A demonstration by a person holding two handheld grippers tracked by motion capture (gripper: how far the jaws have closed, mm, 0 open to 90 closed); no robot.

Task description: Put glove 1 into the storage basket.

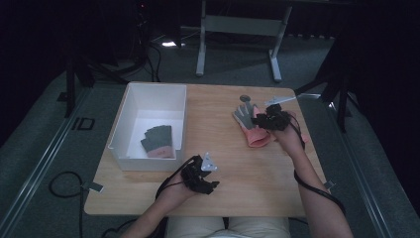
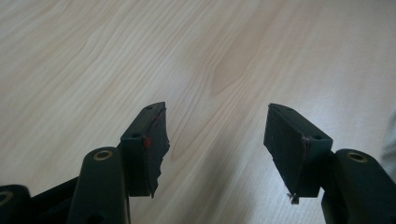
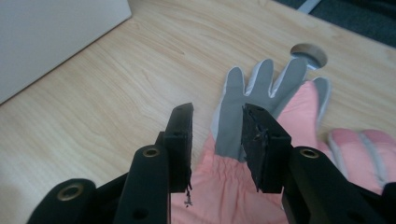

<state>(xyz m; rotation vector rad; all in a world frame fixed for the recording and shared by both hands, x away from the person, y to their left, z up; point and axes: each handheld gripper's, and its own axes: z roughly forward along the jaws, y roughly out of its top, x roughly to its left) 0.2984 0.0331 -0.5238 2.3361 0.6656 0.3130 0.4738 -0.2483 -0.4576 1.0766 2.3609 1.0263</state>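
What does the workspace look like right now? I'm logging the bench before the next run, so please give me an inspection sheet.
Surface: wooden table, with a round hole near its far edge.
Job's things: a pink and grey glove flat on the table; a second pink glove beside it; dark gloves in the white box.
Clutter: nothing seen.
Grippers: left gripper open over bare wood; right gripper astride the pink and grey glove's edge, grip not clear.
Cables: a black cable trails from each gripper; another lies on the floor.
Surroundings: dark room, grey floor, a metal frame behind the table.
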